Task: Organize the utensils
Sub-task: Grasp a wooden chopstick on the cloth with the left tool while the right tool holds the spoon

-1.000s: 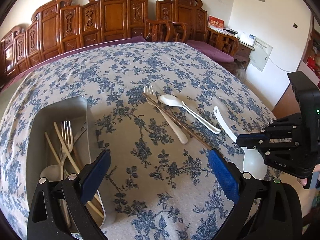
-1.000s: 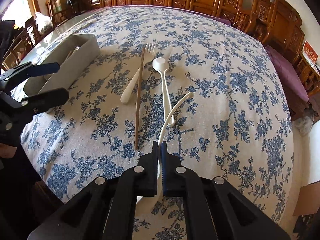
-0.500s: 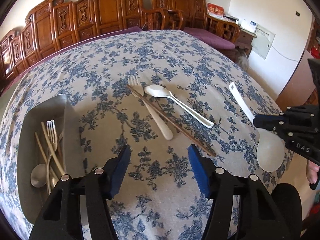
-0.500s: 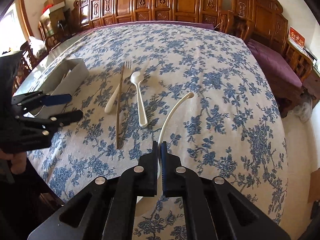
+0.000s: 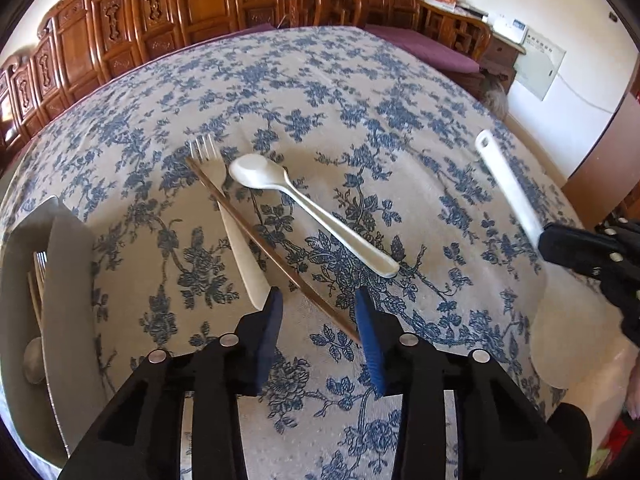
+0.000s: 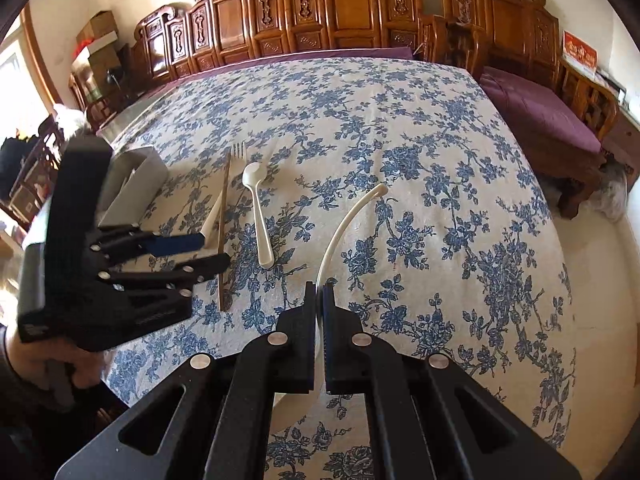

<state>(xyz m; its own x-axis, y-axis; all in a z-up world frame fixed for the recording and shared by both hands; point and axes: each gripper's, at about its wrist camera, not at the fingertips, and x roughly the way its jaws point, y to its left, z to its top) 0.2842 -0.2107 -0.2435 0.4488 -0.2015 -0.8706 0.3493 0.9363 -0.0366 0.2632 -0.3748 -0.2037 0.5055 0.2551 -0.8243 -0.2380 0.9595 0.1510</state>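
Note:
My right gripper [image 6: 319, 300] is shut on a white ladle [image 6: 347, 218], held above the floral tablecloth; the ladle also shows at the right of the left wrist view [image 5: 508, 184]. My left gripper [image 5: 318, 314] is open, its blue pads astride the near end of a brown chopstick [image 5: 272, 252]. Beside the chopstick lie a fork with a white handle [image 5: 236, 240] and a white spoon [image 5: 312, 212]. The grey utensil tray [image 5: 68, 300] at the left holds a fork, chopsticks and a spoon.
The table [image 6: 420, 160] is covered with a blue floral cloth. Carved wooden chairs [image 6: 340, 12] line the far side, and a purple-cushioned bench [image 6: 536, 116] stands to the right. The table's near edge is just under both grippers.
My left gripper has moved right from the tray to the chopstick's near end and its jaws have narrowed. My right gripper has lifted the ladle off the table and drawn it back.

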